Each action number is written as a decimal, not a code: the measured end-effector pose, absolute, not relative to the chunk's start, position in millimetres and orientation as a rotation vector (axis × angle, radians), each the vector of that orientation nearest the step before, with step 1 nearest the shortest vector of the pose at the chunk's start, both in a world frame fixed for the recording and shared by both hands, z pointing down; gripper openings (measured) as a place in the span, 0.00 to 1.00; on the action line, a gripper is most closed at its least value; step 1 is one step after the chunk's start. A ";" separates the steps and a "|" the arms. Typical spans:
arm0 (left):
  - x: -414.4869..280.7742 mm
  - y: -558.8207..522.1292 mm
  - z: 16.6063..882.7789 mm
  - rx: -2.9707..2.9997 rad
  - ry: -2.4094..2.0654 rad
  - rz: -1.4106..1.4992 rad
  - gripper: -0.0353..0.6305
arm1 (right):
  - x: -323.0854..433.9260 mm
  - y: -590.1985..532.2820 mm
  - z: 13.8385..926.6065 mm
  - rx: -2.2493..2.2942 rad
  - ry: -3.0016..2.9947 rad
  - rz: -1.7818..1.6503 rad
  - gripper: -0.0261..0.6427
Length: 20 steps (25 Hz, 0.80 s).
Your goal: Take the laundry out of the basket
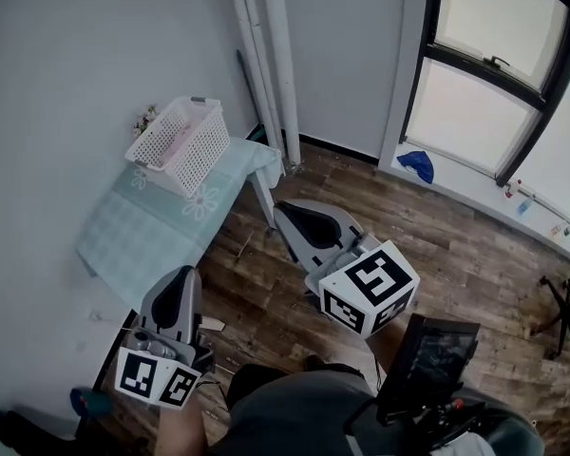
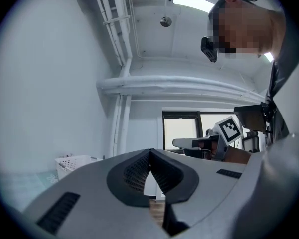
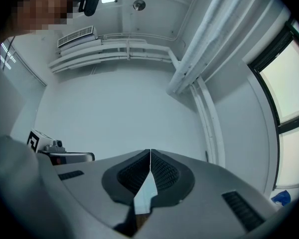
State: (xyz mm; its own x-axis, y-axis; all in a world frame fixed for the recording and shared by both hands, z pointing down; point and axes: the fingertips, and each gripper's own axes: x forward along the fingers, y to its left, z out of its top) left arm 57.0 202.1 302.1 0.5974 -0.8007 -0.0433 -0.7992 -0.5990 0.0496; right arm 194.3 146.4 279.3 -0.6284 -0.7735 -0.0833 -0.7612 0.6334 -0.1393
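Laundry (image 1: pixel 178 144): 1 pale pink item shows inside the white basket (image 1: pixel 207 156). Nothing lies outside it, so I judge the task not yet begun.

Nearest: left gripper (image 1: pixel 182 275) by the near corner of the table (image 1: pixel 138 231), fingers (image 2: pixel 134 174) clenched together, nothing between them. Right gripper (image 1: pixel 294 213) over the wood floor (image 1: pixel 456 255) beside the table, fingers (image 3: pixel 165 174) likewise pressed tight, empty.

Farther: the table carries a pale green cloth. The basket stands at its far end, well apart from both grippers.

Left to do: reach, grasp, lift out.

Writing: none readable, only black-and-white square markers on the 2 cubes (image 1: pixel 369 288).
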 end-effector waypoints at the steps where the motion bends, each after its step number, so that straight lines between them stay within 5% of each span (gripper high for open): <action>1: 56.5 196.0 302.3 2.772 -1.408 -0.099 0.07 | 196.2 142.2 279.6 -1.280 2.713 -0.134 0.06; 20: -23.0 65.8 302.3 2.687 -1.605 -0.117 0.07 | 136.3 18.3 276.6 -1.288 2.759 -0.071 0.06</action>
State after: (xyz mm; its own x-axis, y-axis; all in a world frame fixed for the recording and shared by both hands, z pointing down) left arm -23.0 65.8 302.3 0.4719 -0.8797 -0.0590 -0.8789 -0.4746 0.0467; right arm 136.3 18.3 276.6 -0.6386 -0.7665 -0.0676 -0.7621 0.6422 -0.0827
